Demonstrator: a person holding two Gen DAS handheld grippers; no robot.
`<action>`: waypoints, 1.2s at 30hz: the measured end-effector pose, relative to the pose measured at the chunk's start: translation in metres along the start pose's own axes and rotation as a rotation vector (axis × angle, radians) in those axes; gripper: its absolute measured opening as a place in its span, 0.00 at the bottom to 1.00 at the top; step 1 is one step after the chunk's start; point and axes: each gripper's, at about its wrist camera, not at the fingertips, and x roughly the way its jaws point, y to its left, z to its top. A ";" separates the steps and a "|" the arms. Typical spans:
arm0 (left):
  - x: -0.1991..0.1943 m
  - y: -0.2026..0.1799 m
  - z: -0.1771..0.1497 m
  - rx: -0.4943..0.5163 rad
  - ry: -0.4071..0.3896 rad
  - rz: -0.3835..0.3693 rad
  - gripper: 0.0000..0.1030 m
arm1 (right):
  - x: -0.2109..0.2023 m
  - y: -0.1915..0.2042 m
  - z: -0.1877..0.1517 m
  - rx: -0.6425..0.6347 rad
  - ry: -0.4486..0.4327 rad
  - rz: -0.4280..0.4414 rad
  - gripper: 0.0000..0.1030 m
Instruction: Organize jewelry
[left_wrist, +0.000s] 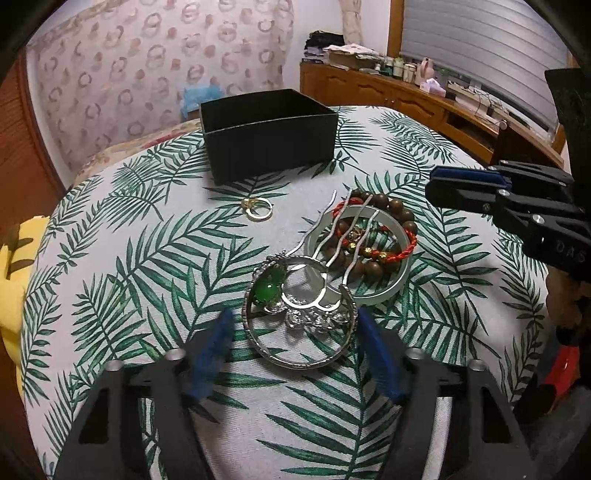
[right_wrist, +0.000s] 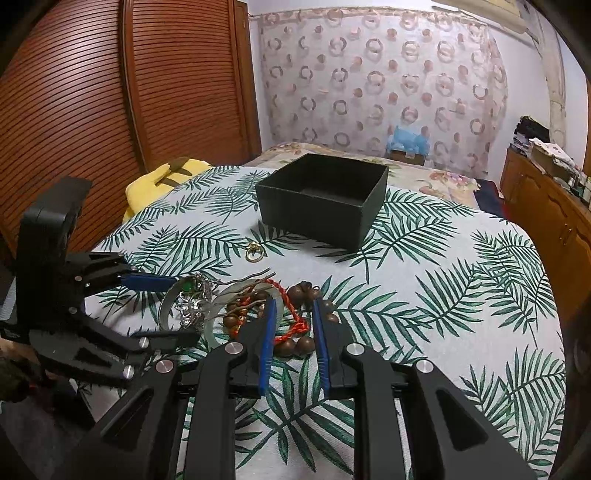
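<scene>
A pile of jewelry lies on the leaf-print cloth: a silver bangle with a green stone (left_wrist: 271, 291), a silver hair comb (left_wrist: 332, 236), a pale jade bangle (left_wrist: 391, 284), a brown bead bracelet (left_wrist: 391, 206) and a red cord bracelet (left_wrist: 406, 247). A gold ring (left_wrist: 257, 209) lies apart, nearer the open black box (left_wrist: 269, 136). My left gripper (left_wrist: 293, 325) is open, its blue pads either side of the silver bangle. My right gripper (right_wrist: 294, 306) is open over the bead bracelet (right_wrist: 306, 293) and red cord (right_wrist: 291, 328). The box (right_wrist: 321, 199) and ring (right_wrist: 255, 253) also show there.
The table edge curves round on all sides. A yellow cushion (right_wrist: 162, 177) lies off the table's left. A bed and patterned curtain (right_wrist: 376, 81) stand behind. A wooden sideboard (left_wrist: 406, 96) with clutter runs along the right wall.
</scene>
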 end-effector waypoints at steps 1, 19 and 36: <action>-0.001 0.000 0.000 -0.001 -0.003 -0.009 0.55 | 0.000 0.000 0.000 -0.001 0.000 0.001 0.21; -0.038 0.021 0.004 -0.073 -0.129 -0.001 0.55 | 0.003 0.002 -0.002 -0.006 0.005 0.006 0.21; -0.050 0.037 0.004 -0.094 -0.157 0.024 0.55 | 0.042 0.007 0.021 0.014 0.055 0.081 0.33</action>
